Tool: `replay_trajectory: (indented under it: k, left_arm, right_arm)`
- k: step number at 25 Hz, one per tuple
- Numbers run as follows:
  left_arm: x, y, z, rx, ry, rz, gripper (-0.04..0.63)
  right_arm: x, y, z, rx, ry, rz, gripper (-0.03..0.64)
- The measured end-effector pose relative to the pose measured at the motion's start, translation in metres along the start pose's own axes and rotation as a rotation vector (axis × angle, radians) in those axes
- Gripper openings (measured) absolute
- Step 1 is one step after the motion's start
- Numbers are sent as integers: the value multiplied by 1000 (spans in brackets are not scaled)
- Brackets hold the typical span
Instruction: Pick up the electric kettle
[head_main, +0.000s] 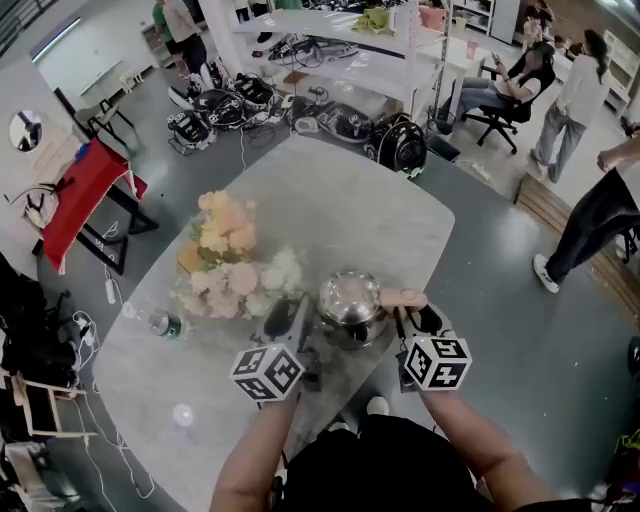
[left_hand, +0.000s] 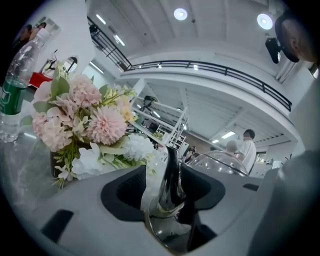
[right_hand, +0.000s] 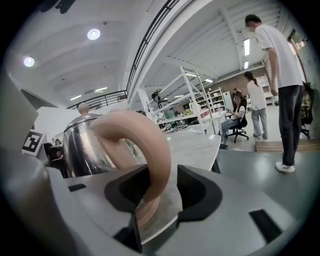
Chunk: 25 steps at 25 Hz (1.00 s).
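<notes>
A shiny steel electric kettle (head_main: 350, 303) stands on the marble table (head_main: 330, 190), close to its near edge. Its tan ring handle (head_main: 402, 298) points right and its spout (left_hand: 171, 175) points left. My right gripper (head_main: 411, 318) comes in from the right, and in the right gripper view (right_hand: 162, 187) its jaws are shut on the handle (right_hand: 150, 150), beside the steel body (right_hand: 82, 145). My left gripper (head_main: 290, 320) is at the kettle's left. Seen in the left gripper view (left_hand: 162, 187), its jaws stand open with the spout between them, clear of the left pad.
A bunch of pink, peach and white flowers (head_main: 230, 260) lies just left of the kettle. A plastic bottle (head_main: 155, 321) lies further left. Cables and gear (head_main: 345, 120) cover the floor beyond the table. People (head_main: 575, 100) stand and sit at the right.
</notes>
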<state>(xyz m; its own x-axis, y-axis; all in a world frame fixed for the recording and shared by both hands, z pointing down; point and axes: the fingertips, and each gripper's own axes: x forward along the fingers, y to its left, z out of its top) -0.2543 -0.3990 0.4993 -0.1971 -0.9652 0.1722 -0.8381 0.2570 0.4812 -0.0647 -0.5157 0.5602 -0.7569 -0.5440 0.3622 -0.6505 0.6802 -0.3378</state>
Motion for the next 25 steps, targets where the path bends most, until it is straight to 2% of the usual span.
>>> replay_trajectory:
  k: [5,10,16,19,25]
  left_arm:
    - [3,3,0,-5,5,-1,187]
    - [3,1,3,-13,-10,13,186]
    - [6,-6,2,-44,-20,-43,100]
    - [6,-6,3,-54,-32,-45,98]
    - [6,-8,2,-47,-12,-72,92]
  right_arm:
    - [7,0,5,-18,-1,28,141]
    - [6,2,12,15,-40,31,140]
    - [12,2,12,9,-29,28,128]
    - [12,5,13,14,-23,32,101]
    - [13,2,12,58,-4,41,103]
